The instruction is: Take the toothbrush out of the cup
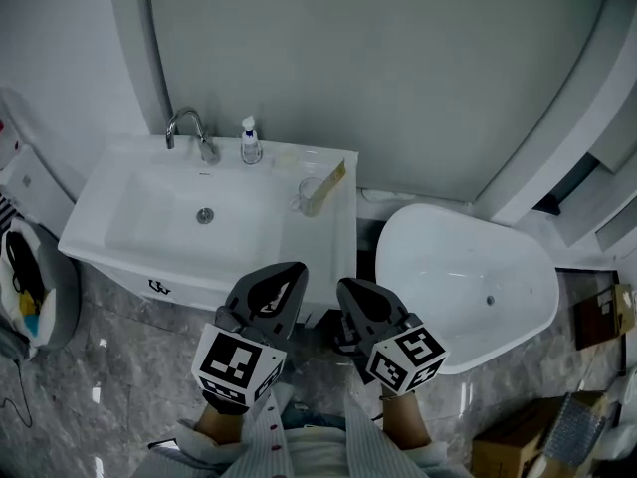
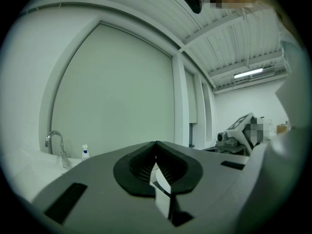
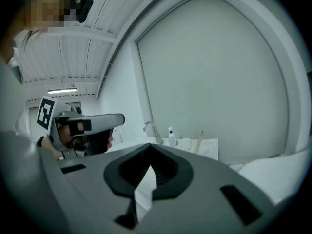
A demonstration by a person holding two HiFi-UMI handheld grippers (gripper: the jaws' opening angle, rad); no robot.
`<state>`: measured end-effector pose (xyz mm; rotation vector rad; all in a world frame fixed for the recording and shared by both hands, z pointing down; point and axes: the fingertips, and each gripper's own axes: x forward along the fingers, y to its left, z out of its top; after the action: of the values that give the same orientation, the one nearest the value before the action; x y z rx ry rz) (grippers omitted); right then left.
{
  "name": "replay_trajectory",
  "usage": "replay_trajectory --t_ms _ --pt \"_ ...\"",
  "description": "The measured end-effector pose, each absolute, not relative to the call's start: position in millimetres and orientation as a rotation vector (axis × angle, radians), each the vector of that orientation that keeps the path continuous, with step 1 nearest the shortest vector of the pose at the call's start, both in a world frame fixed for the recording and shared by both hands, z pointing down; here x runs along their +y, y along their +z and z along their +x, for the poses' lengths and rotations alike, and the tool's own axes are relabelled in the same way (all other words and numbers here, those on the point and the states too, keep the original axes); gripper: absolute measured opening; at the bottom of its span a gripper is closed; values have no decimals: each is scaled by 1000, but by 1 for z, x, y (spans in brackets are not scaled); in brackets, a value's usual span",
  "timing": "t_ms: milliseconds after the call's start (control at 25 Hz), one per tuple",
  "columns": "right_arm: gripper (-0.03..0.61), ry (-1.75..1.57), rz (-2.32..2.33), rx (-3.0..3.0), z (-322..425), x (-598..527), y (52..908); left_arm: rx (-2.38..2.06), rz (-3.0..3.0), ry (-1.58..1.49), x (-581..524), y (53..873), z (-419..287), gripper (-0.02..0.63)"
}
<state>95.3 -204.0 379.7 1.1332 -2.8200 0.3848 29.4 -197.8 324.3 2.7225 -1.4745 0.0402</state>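
Nearest me, left gripper (image 1: 284,277) and right gripper (image 1: 353,293) have jaws pressed together, empty; ahead I see the toothbrush (image 1: 333,177) leaning in the cup (image 1: 305,200) on the sink (image 1: 149,212).

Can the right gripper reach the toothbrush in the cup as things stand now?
Probably yes: nothing stands between the right gripper and the toothbrush, which leans out above the cup. Its jaws are together and must open first.

Bathroom — white washbasin (image 1: 100,199), faucet (image 1: 189,127), seemingly a freestanding tub (image 1: 443,252)
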Motion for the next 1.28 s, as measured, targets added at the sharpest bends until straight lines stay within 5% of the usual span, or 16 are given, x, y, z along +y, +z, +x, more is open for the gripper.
replay_trajectory --t_ms 1280 --pt "11 463 1352 -2726 43 -418 395 -1241 2784 121 -417 351 -29 17"
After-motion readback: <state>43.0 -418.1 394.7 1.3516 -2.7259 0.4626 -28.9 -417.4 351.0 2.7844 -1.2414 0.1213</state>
